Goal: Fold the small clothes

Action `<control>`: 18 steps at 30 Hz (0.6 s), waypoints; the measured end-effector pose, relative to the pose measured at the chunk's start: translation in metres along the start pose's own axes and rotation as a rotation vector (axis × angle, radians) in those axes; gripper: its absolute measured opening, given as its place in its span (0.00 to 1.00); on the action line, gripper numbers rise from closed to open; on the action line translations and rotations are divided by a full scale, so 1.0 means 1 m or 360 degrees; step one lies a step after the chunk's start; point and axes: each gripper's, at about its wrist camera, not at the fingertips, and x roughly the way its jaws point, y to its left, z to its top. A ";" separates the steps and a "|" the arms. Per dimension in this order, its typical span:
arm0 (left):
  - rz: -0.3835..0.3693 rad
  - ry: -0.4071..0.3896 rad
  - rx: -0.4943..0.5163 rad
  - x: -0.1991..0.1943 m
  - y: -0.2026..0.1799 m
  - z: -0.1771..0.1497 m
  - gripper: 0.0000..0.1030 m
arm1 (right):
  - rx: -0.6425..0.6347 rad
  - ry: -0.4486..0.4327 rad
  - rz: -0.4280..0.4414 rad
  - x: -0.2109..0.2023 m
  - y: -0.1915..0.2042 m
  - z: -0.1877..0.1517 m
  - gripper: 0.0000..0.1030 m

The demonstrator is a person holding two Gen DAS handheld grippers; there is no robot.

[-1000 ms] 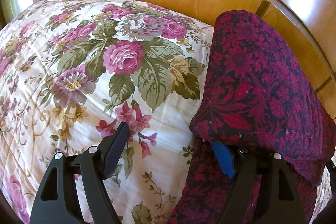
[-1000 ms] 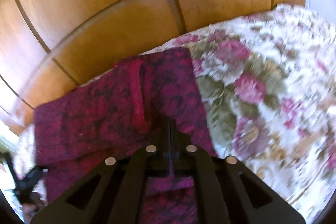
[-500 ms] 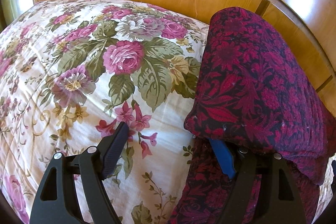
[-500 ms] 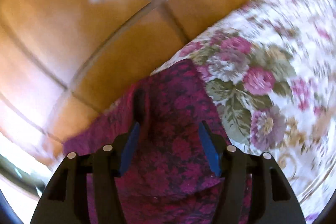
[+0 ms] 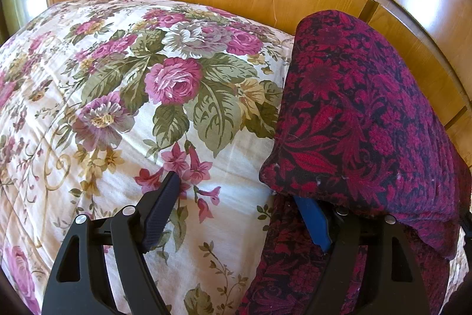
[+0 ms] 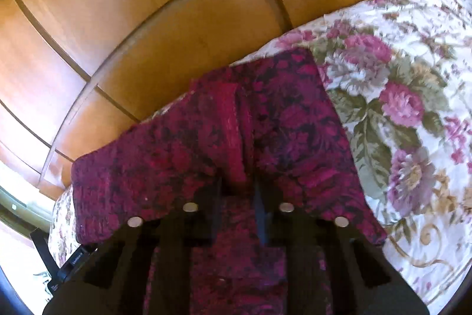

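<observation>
Here the dark red, black-patterned knit garment (image 6: pixel 265 138) lies on the cream floral quilt (image 5: pixel 118 108), at three o'clock in the left view. The right gripper (image 6: pixel 237 200) is clamped on its raised fold; the left gripper (image 5: pixel 236 208) gapes, one finger beneath the cloth. A shallow pinch may slip, spilling the fold.

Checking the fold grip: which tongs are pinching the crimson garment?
The right tongs, shut on a ridge of the crimson garment; the left tongs stand open, one finger beneath it.
</observation>
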 end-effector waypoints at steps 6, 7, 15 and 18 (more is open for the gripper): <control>-0.0023 0.0008 0.0000 -0.004 0.005 -0.001 0.77 | -0.0130 -0.0092 -0.0177 -0.035 -0.002 -0.021 0.11; -0.0023 0.0012 0.0008 -0.005 0.005 -0.001 0.77 | -0.0103 -0.0067 -0.0172 -0.031 -0.007 -0.022 0.11; -0.0096 0.0041 0.0013 -0.035 0.035 0.003 0.77 | -0.0034 -0.0055 -0.0160 -0.027 -0.023 -0.021 0.25; -0.0082 -0.0092 -0.0030 -0.062 0.060 0.011 0.77 | -0.0031 -0.0147 -0.0176 -0.039 -0.022 -0.016 0.45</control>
